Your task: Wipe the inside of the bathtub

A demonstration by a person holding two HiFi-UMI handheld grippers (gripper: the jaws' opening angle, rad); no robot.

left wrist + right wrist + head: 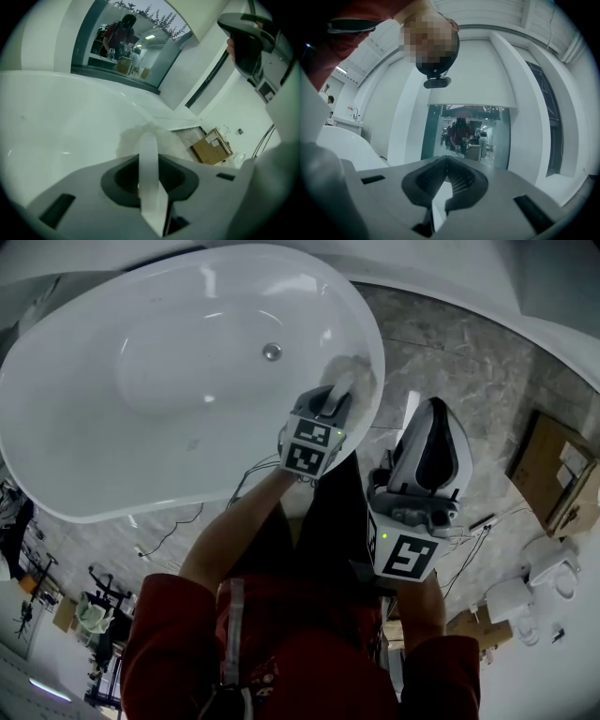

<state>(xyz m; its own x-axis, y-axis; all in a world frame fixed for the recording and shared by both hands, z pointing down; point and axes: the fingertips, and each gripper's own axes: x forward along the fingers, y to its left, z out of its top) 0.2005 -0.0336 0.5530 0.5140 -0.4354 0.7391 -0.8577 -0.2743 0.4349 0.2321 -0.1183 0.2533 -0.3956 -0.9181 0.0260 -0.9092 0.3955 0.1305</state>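
White cloth (356, 369) pinched in left gripper (339, 390) touches bathtub (141, 399); right gripper (446, 165) closed above floor (469, 381).

The bathtub (141, 381) is glossy white all over, with a small silver drain (272, 352) just ahead of the left hand-held gripper (339, 382). The cloth (356, 367) at that gripper's tip is white too, barely set off from the tub. Both grippers have pale grey bodies with dark grey ribbed hollows round the jaws, and both bear black-and-white square markers (403, 557). The right hand-held gripper (433, 413) has a black inset along its body. Under it the floor (450, 362) is grey marble with pale veins. To its right a cardboard box (553, 470) is brown. The person's sleeve (178, 634) behind the left gripper is red.
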